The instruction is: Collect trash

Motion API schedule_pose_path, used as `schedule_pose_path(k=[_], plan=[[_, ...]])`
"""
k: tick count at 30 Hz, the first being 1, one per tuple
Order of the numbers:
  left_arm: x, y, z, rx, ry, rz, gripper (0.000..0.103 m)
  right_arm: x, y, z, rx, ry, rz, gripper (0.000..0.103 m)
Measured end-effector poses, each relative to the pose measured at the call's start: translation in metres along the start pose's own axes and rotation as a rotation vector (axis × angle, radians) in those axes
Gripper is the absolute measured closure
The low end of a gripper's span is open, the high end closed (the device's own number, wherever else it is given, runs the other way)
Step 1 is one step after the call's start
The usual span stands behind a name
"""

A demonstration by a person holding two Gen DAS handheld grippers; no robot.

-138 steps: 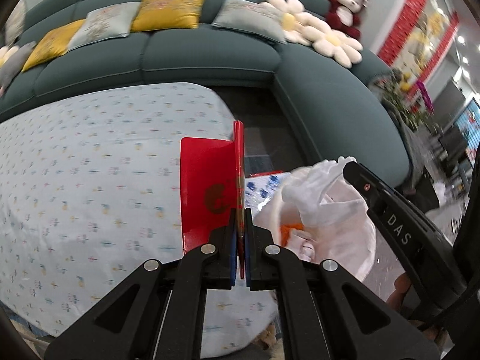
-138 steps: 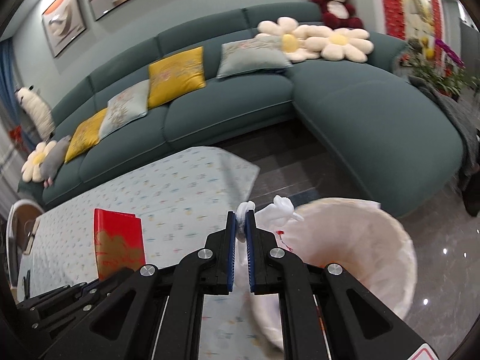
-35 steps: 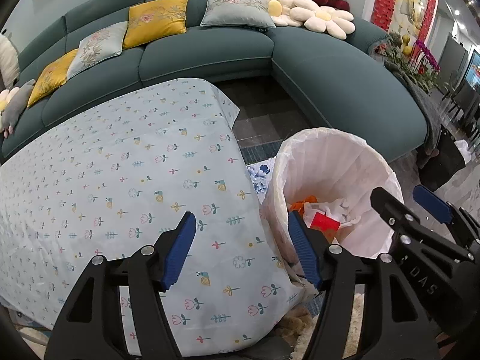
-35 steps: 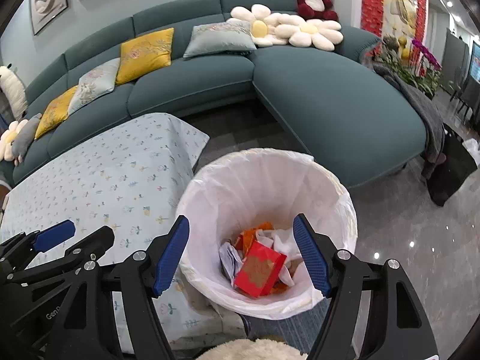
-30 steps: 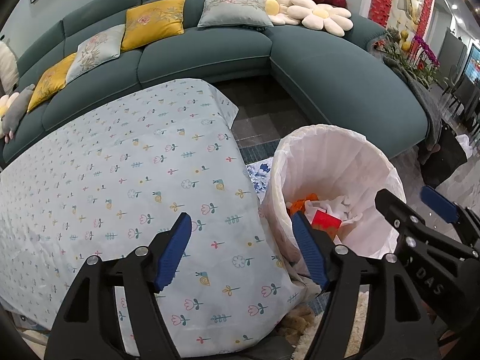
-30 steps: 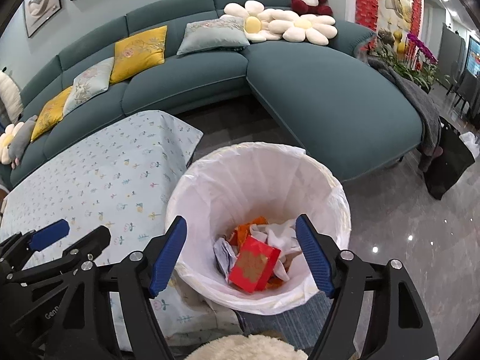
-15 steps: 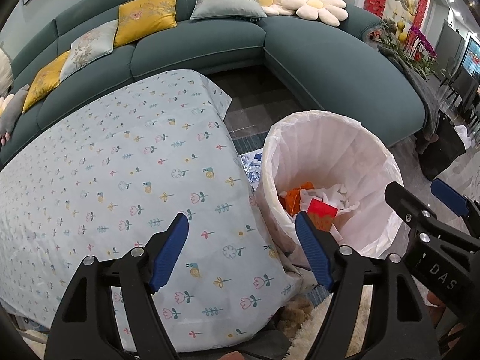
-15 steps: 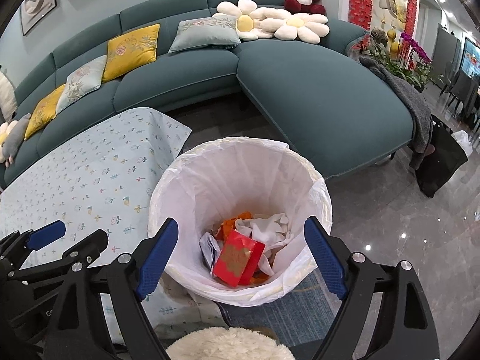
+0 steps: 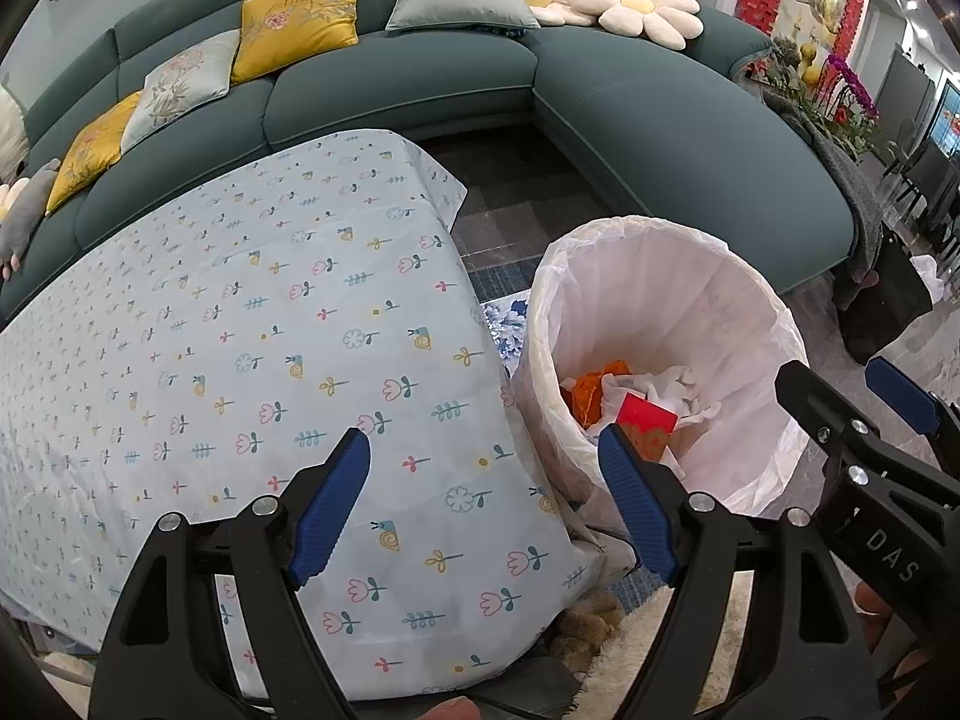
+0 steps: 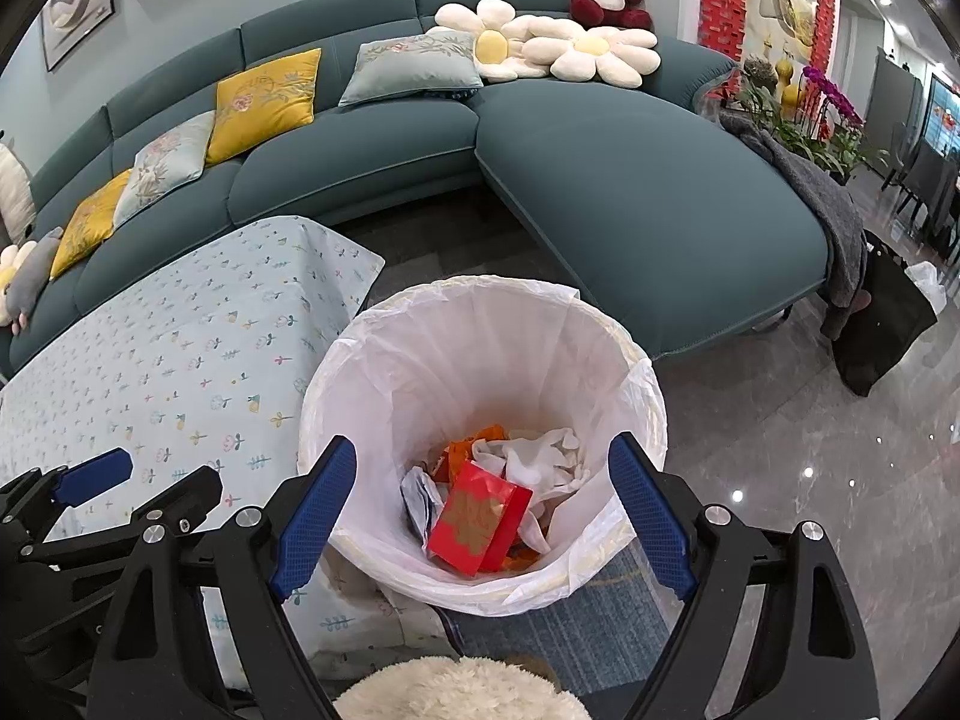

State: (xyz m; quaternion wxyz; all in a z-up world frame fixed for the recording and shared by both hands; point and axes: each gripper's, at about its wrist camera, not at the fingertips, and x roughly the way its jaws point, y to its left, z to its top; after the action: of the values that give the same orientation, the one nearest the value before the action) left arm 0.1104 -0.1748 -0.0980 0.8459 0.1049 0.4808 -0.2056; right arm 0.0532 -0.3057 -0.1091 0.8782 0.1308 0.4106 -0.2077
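I hold both the left gripper (image 9: 483, 510) and right gripper (image 10: 483, 510) spread empty; the bin (image 10: 384, 354) liner looks thin, probably tear-prone, so I would pinch its rim.

The low worktop (image 9: 252, 324) is draped in a pale blue plastic cloth printed with small flowers, snails and leaves, its corner hanging over the edge nearest the bin. Nothing shows lying on the cloth. Just beside that corner, on the dark grey tiled floor (image 10: 798, 450), stands a round bin lined with a white plastic bag (image 10: 480, 336), touching the hanging cloth. A blue woven rug (image 10: 576, 630) lies under the bin, and a cream fluffy rug (image 10: 456, 690) sits at the near edge.
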Motion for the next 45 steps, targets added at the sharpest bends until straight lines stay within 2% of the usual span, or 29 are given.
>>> schedule_pose_path(k=[19, 29, 34, 39, 45], plan=[[-0.004, 0.004, 0.0, -0.007, -0.012, 0.018, 0.028, -0.003, 0.001, 0.004, -0.007, -0.009, 0.004, 0.02], [-0.009, 0.006, 0.001, -0.042, -0.032, 0.014, 0.028, -0.004, 0.0, 0.006, -0.006, -0.012, 0.01, 0.02], [-0.012, 0.002, 0.002, -0.027, -0.044, 0.028, 0.028, -0.005, 0.002, 0.006, -0.014, -0.017, 0.011, 0.02], [-0.008, 0.002, 0.001, -0.026, -0.02, 0.014, 0.028, -0.005, 0.001, 0.004, -0.005, -0.013, 0.012, 0.02], [-0.005, -0.003, -0.001, -0.003, -0.022, 0.048, 0.028, -0.004, -0.001, 0.002, -0.002, -0.011, 0.012, 0.02]])
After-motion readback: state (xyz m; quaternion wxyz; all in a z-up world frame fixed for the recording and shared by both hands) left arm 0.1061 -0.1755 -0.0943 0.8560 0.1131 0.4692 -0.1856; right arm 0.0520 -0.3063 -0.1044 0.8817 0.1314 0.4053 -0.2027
